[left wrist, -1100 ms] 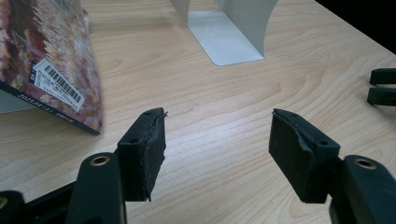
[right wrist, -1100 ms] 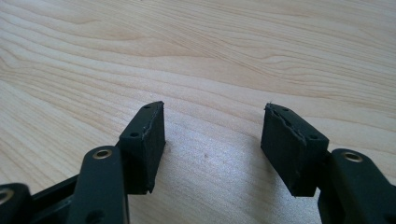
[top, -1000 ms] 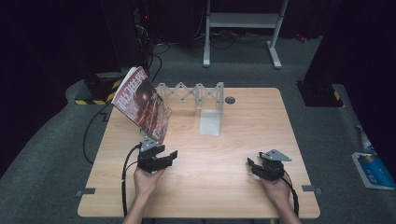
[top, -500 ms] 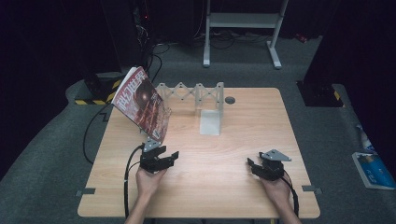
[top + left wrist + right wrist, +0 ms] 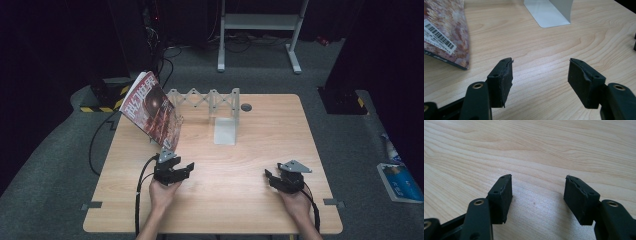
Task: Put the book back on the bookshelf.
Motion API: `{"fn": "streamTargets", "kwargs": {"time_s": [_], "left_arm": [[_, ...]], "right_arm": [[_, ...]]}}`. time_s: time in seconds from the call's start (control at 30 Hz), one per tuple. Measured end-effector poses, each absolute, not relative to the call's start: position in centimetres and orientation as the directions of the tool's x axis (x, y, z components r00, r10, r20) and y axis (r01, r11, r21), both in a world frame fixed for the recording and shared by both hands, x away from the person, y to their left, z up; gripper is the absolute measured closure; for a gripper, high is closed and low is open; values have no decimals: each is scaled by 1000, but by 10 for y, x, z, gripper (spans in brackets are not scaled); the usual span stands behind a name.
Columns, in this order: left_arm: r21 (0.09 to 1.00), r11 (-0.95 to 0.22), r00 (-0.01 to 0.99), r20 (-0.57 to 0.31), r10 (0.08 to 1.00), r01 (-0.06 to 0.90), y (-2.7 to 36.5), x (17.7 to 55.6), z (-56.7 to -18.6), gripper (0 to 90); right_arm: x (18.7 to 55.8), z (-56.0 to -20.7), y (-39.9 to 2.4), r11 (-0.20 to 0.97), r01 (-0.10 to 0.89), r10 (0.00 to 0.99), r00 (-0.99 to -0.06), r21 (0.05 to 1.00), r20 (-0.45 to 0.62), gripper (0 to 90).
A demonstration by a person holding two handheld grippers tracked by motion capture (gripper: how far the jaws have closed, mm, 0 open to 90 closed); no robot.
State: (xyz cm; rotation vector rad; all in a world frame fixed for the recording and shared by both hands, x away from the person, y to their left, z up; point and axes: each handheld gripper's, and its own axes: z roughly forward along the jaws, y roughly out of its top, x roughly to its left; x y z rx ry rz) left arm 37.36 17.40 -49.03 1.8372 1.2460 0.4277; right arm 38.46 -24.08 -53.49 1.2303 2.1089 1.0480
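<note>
A wooden table is seen from above, with a person's forearms entering from the near edge. At the far left of the tabletop, a magazine with a red and brown cover stands tilted, leaning against the left end of a grey accordion-style rack. In the left gripper view, the magazine's back corner, with a barcode label, rests on the wood up and to the left of the jaws. Just in front of the magazine's near corner, the left gripper sits low over the table in the person's left hand; its jaws stand apart with bare wood between them, touching nothing. Near the table's middle, a white metal bookend stands at the rack's right end, its flat base lying toward the person. Farther right, well apart from the magazine, the right gripper rests in the right hand, jaws likewise apart over bare wood.
</note>
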Motion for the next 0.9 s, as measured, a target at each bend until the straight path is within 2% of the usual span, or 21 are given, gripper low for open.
{"fn": "streamTargets", "kwargs": {"time_s": [0.9], "left_arm": [[792,-167,432,-132,892,587,161,383,-512,373]], "right_arm": [[384,-535,-241,304,507,876,-482,806,-27,398]]}}
